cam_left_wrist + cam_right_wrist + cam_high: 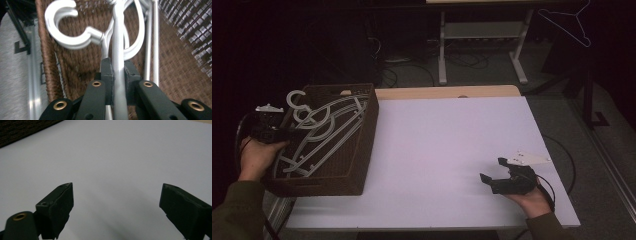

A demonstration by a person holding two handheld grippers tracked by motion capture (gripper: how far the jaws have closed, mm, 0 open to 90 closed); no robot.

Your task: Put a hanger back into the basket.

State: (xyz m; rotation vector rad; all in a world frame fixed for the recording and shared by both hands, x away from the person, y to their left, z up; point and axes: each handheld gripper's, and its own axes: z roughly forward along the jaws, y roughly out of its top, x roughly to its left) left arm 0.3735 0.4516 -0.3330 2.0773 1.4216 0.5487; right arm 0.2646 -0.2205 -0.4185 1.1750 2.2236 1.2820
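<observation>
A brown woven basket (362, 150) stands at the table's left and holds several white plastic hangers (329, 127). My left gripper (287, 134) reaches over the basket's left rim and is shut on one hanger. In the left gripper view the two pads clamp that hanger's flat bar (118, 75), and its round hook (65, 25) curls beyond the jaws above the basket weave (82, 62). My right gripper (493, 170) rests low over the white table (437, 150) near the front right, jaws wide apart and empty. In the right gripper view its fingertips (60, 202) frame bare white tabletop (112, 157).
A wooden strip (447, 92) runs along the table's far edge. Beyond it stand the white legs of another table (443, 50) with cables on the dark floor. A thin hanger (569, 25) hangs at the upper right. The basket's dark corner (22, 130) lies far left of the right gripper.
</observation>
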